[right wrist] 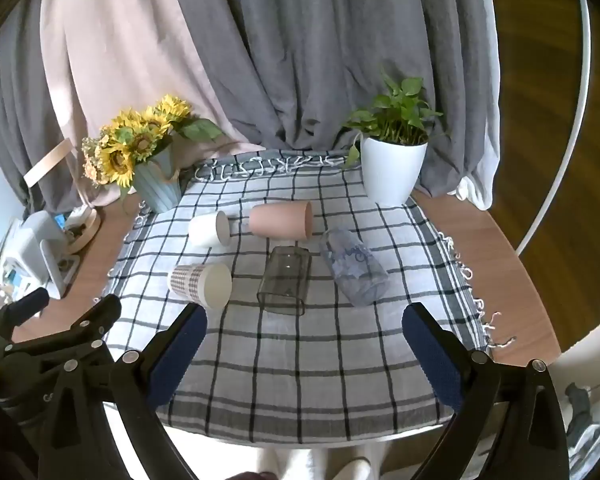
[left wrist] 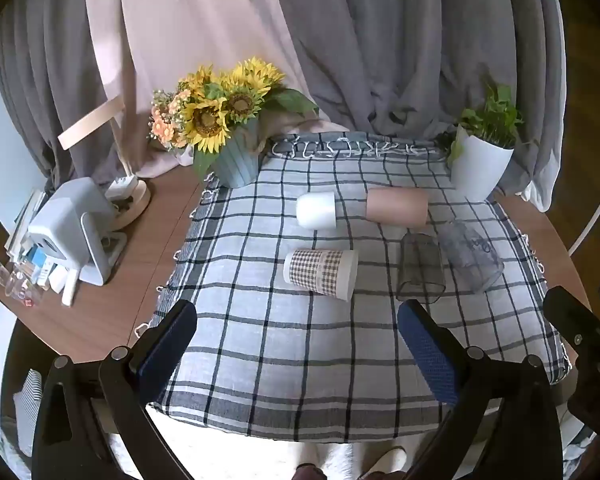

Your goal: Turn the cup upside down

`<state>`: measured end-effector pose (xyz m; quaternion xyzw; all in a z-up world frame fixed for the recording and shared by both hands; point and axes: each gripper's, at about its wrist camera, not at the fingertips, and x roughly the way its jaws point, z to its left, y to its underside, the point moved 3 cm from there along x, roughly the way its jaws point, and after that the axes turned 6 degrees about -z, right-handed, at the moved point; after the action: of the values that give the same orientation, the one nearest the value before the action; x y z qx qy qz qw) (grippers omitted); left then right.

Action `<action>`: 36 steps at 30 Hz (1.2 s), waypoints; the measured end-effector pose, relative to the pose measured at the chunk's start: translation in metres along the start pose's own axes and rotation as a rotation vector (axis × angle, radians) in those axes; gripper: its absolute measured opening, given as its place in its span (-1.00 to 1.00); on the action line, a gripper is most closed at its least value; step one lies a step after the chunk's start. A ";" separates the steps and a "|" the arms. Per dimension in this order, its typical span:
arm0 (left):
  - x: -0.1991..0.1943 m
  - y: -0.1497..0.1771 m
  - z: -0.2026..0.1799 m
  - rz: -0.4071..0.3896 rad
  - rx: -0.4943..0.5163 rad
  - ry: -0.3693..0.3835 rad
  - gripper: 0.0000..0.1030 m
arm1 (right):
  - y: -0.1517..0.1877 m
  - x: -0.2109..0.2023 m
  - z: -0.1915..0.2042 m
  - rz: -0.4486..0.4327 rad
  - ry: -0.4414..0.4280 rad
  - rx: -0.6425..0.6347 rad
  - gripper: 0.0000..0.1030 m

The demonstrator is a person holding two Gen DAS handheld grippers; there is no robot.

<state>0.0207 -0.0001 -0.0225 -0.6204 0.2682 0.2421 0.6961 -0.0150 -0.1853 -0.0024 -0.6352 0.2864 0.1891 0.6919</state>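
Observation:
Several cups lie on their sides on a checked cloth [left wrist: 300, 352] [right wrist: 300, 360]: a white cup [left wrist: 316, 211] [right wrist: 208, 230], a pink cup [left wrist: 397, 207] [right wrist: 280, 220], a checked-pattern cup [left wrist: 321, 273] [right wrist: 200, 285], a clear grey tumbler [left wrist: 419, 268] [right wrist: 284, 280] and a clear printed glass [left wrist: 471, 256] [right wrist: 353, 266]. My left gripper [left wrist: 298, 320] is open and empty, hovering near the cloth's front. My right gripper [right wrist: 305, 324] is open and empty, just in front of the tumbler. The left gripper also shows at the left of the right wrist view [right wrist: 60, 344].
A blue pot of sunflowers [left wrist: 236, 160] [right wrist: 158, 188] stands at the back left, a white potted plant [left wrist: 479, 164] [right wrist: 391, 168] at the back right. Small appliances and clutter [left wrist: 68, 236] sit on the wooden table [left wrist: 112, 300] to the left. Grey curtains hang behind.

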 end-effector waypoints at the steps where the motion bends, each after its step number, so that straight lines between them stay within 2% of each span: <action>1: 0.000 -0.001 0.000 0.002 -0.001 0.000 0.99 | 0.001 0.000 0.000 0.000 -0.002 0.000 0.93; 9: -0.006 -0.003 -0.005 -0.030 -0.008 0.012 0.98 | 0.009 -0.001 0.002 -0.013 -0.005 0.001 0.93; 36: -0.009 -0.009 0.005 -0.080 -0.031 0.005 0.99 | -0.003 -0.002 0.002 -0.030 -0.015 0.008 0.93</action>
<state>0.0201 0.0039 -0.0092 -0.6419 0.2413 0.2167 0.6948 -0.0143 -0.1834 0.0018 -0.6351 0.2723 0.1825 0.6994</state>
